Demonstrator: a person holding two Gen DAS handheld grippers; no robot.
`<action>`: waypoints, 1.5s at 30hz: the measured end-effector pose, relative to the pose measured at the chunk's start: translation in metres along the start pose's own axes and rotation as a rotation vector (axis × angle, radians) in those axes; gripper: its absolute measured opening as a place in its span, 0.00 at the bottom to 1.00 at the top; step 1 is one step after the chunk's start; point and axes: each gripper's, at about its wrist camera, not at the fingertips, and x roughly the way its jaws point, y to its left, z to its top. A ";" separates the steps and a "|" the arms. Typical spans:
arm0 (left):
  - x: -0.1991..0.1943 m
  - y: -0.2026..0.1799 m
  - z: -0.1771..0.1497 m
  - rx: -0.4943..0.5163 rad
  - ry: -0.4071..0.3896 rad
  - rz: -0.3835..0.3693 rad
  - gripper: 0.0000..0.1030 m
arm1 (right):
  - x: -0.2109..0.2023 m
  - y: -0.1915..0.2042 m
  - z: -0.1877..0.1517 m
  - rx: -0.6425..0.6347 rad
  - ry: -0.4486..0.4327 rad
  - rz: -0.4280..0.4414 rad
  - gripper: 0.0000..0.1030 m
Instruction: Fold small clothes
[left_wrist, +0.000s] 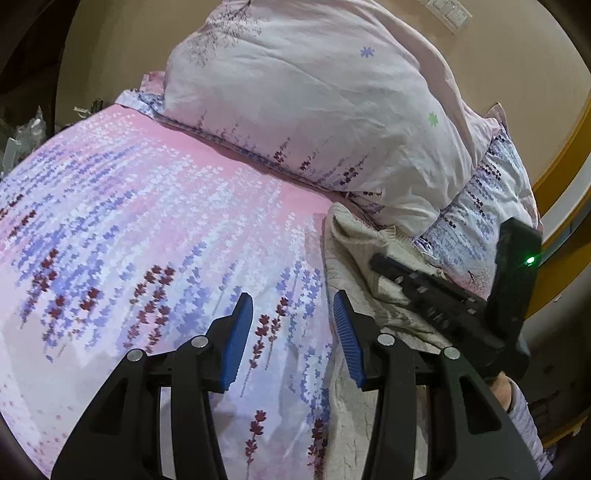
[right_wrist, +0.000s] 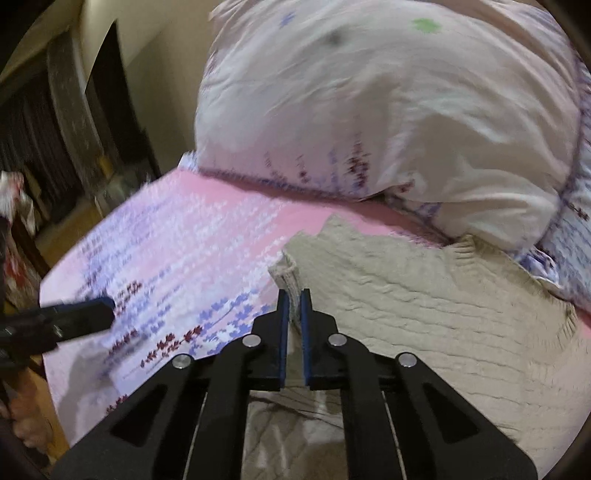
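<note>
A beige knitted garment (right_wrist: 406, 295) lies on the flowered bed sheet (right_wrist: 177, 236), just in front of the pillow. My right gripper (right_wrist: 294, 295) is shut on a raised fold at the garment's left edge, and the knit stands pinched between the blue pads. In the left wrist view the same garment (left_wrist: 354, 240) lies to the right, with the right gripper (left_wrist: 380, 264) resting on it. My left gripper (left_wrist: 293, 299) is open above the sheet (left_wrist: 147, 221), beside the garment's left border, with nothing between its fingers. From the right wrist view the left gripper (right_wrist: 99, 314) shows at the left edge.
A large pale pillow (left_wrist: 314, 92) leans at the head of the bed, also filling the top of the right wrist view as the pillow (right_wrist: 369, 110). A switch panel (left_wrist: 448, 11) is on the wall. Dark furniture (right_wrist: 55, 129) stands beyond the bed's left side.
</note>
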 end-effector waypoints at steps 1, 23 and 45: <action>0.002 -0.001 0.000 0.003 0.007 -0.002 0.44 | -0.004 -0.004 0.001 0.014 -0.014 -0.002 0.05; 0.084 -0.042 0.013 -0.036 0.174 -0.114 0.45 | -0.176 -0.243 -0.148 0.850 -0.273 -0.280 0.05; 0.106 -0.059 0.012 0.036 0.191 -0.028 0.34 | -0.181 -0.255 -0.166 0.850 -0.264 -0.262 0.06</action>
